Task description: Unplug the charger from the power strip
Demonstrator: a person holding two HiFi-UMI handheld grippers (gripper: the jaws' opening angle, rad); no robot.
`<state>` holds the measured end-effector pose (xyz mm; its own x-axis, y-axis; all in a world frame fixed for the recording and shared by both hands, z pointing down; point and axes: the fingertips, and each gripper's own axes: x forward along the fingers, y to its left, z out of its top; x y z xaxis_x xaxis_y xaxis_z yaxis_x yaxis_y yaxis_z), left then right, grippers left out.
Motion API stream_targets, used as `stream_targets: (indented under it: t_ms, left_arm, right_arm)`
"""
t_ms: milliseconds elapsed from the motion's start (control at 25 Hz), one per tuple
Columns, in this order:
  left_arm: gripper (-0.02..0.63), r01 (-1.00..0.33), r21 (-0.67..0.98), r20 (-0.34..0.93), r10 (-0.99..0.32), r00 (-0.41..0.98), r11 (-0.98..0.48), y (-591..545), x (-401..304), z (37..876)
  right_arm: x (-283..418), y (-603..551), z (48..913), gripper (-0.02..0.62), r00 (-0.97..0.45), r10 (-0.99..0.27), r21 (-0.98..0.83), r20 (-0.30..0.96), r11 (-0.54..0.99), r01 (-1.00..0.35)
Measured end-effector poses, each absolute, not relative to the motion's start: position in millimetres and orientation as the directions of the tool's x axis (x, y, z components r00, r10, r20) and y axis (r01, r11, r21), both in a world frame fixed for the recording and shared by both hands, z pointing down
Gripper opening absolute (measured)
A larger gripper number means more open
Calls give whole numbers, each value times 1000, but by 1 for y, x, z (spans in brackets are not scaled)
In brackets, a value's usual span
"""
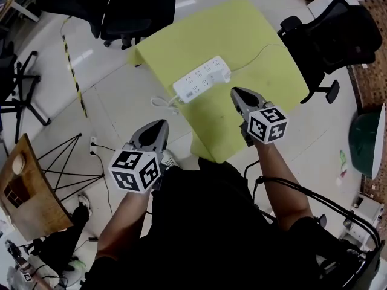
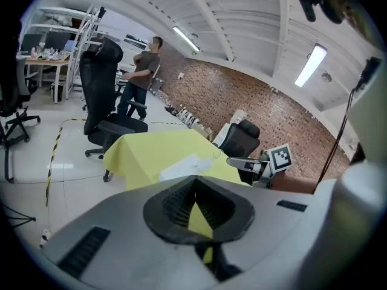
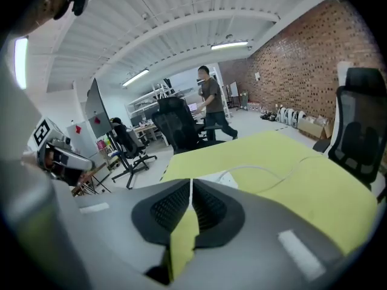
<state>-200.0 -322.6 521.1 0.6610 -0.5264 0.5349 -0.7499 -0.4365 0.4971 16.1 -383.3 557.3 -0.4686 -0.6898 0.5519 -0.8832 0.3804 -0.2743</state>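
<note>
Resting on the table: the white power strip lies on the yellow table, toward its near left side, one end pointing near-left and the other far-right.
Charger: too small to tell apart from the strip's sockets.
Cables: a white cable drops off the table's left edge by the strip's near-left end; a thin cable runs off to the right across the yellow top.
Right gripper: over the table's near part, just near and right of the strip and apart from it; jaws pressed together, nothing between them.
Left gripper: over the floor at the table's near left corner, well apart from the strip; jaws closed and empty.
Surroundings: black office chairs stand far left and right of the table.
</note>
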Motion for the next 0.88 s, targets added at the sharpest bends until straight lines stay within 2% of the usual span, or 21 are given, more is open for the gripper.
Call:
stream_targets:
  t_ms: [40,160,280,480,880]
  left_arm:
    - [6,-753,500,539,-527,657,-428,-323,-199,523]
    - [6,-761,501,556,-520,648,-412,-324,-195,528]
    - [6,-768,496,571,-514,640,-405,-323,-192,531]
    - [6,-783,495,588,-518,622,-377,-325,-191,535]
    - [6,-818,487,634,-521,572,-306,-313,-199,548]
  right_arm:
    - [20,-390,564,28,-462,-687,-259,561,384,-886]
    - [24,-407,587,160,-466,-657,-250,592,400,-882]
    - [24,-417,605,225,-475,-636,-266,608,401,-877]
    - [16,-437,626,247,-488,-636,-269,597,415,-869]
    - [5,-454,647,235,-517,-619,-301,591,425,-853]
